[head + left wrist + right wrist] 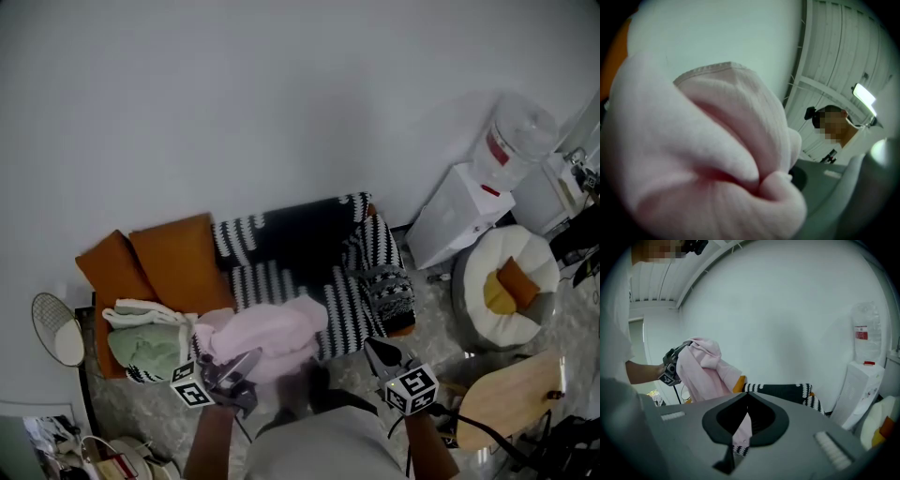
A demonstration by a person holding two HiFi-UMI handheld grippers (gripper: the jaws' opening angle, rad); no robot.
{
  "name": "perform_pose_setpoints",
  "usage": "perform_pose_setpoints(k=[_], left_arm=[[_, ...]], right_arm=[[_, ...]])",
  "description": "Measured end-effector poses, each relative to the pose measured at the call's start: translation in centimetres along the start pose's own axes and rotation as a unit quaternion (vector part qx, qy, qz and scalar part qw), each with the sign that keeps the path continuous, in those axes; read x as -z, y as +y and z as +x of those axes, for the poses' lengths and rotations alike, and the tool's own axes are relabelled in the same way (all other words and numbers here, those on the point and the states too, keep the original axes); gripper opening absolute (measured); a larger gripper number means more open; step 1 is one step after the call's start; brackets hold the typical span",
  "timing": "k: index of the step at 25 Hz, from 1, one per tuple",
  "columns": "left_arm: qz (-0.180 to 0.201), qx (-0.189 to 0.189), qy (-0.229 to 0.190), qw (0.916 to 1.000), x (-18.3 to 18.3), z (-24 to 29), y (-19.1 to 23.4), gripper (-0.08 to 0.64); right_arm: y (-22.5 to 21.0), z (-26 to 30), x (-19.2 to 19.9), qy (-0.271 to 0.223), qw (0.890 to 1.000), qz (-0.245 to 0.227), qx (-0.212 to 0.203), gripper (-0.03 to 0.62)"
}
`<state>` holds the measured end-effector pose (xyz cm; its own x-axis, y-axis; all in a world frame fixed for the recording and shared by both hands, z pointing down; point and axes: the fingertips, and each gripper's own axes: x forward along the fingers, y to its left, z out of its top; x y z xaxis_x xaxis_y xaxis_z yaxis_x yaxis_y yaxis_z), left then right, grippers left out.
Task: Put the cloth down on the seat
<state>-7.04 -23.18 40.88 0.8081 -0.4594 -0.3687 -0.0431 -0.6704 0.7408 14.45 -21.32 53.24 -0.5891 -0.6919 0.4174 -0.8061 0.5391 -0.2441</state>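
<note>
Well, in the head view the cloth, a soft pink one, is not down yet. It hangs bunched from my left gripper, just in front of the seat, which is covered by a black-and-white striped throw. Its far edge looks to drape onto the cushion, though I cannot tell if it truly rests there. To the left of it lie orange cushions and a green-and-white bundle. My right gripper is held low at the other side, apart from the fabric. I judge the carrying about finished; the lowering and the letting go are left to do.

Next, the left gripper view is nearly all pink folds, pressed right up to the lens, with only a sliver of grey jaw at the lower right. My fingers there are clamped on the cloth. Wall and ceiling show behind, so this hand points somewhat upward.

Lastly, the right gripper view shows its jaws brought together at the tips with nothing pinched between them. Past them my left forearm reaches in from the left, lifting the cloth so it trails down toward the striped throw. This hand tips gently downward at the sofa.
</note>
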Motion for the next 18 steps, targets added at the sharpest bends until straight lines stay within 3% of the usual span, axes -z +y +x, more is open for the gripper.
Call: perform_pose_setpoints(k=[11,18], left_arm=[[-0.026,0.005,0.051,0.9984,2.5,9.7,8.7,0.106],[-0.041,-0.012,0.095,0.9945,4.9,12.5,14.5,0.106]], right_arm=[[-7.2,2.7,2.1,0.028,0.999,0.027,-0.006,0.003],[-9.6,4.5,4.3,0.051,0.997,0.053,0.0,0.003]])
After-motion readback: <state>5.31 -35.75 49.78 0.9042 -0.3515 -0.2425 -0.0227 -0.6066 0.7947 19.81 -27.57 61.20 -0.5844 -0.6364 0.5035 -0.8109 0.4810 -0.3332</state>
